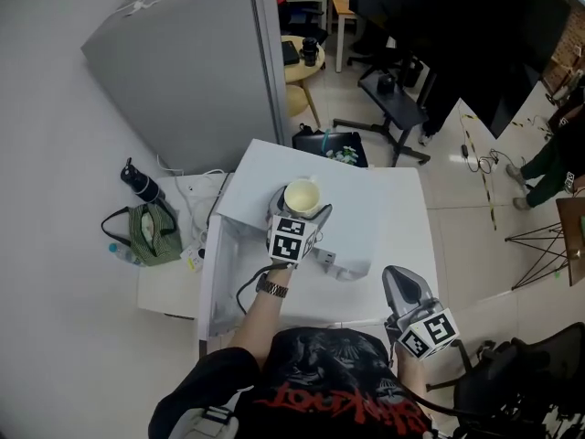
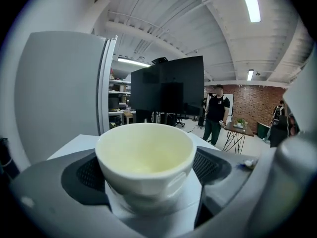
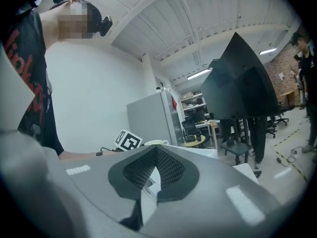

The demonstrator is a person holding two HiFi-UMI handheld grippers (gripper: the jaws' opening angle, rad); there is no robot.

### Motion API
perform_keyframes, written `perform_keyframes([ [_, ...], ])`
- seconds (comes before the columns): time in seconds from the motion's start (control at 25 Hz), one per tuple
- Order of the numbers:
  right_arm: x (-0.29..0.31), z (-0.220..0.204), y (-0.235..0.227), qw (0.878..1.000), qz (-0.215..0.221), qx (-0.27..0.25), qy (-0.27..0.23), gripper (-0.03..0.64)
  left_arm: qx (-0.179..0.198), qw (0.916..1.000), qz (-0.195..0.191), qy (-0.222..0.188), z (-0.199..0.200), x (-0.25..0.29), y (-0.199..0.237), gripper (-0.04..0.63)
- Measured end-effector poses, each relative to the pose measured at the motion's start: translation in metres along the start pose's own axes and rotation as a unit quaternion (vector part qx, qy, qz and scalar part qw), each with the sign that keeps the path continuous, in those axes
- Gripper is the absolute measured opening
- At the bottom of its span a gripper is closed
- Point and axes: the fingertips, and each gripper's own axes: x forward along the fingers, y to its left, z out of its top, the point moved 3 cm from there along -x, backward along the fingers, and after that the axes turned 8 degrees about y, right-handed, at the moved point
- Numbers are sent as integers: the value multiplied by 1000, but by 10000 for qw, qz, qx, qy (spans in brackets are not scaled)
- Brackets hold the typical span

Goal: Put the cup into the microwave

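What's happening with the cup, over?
Left gripper open around cream ceramic cup, no squeeze yet. Right gripper shut, empty. Cup upright on white surface. Nothing blocking the grip.

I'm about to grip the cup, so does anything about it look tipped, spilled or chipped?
Nothing stands out. The cup stands upright and empty on the white surface, with no spill or chip visible. It sits between the open jaws of the left gripper, which do not press it.
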Motion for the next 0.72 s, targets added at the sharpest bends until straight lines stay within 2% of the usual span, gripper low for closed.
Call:
perform_keyframes([
  [0.08,-1,-2,-2,10000,-45,40,7,0,21,10000,-38,81,0,3,1,497],
  [0.28,2,-5,-1,9999,-43,109,60,0,346,9989,-89,319,-2,5,5,459],
  [0.72,7,-12,11,9996,187,121,192,0,619,9966,-517,-183,-13,-30,-18,458],
])
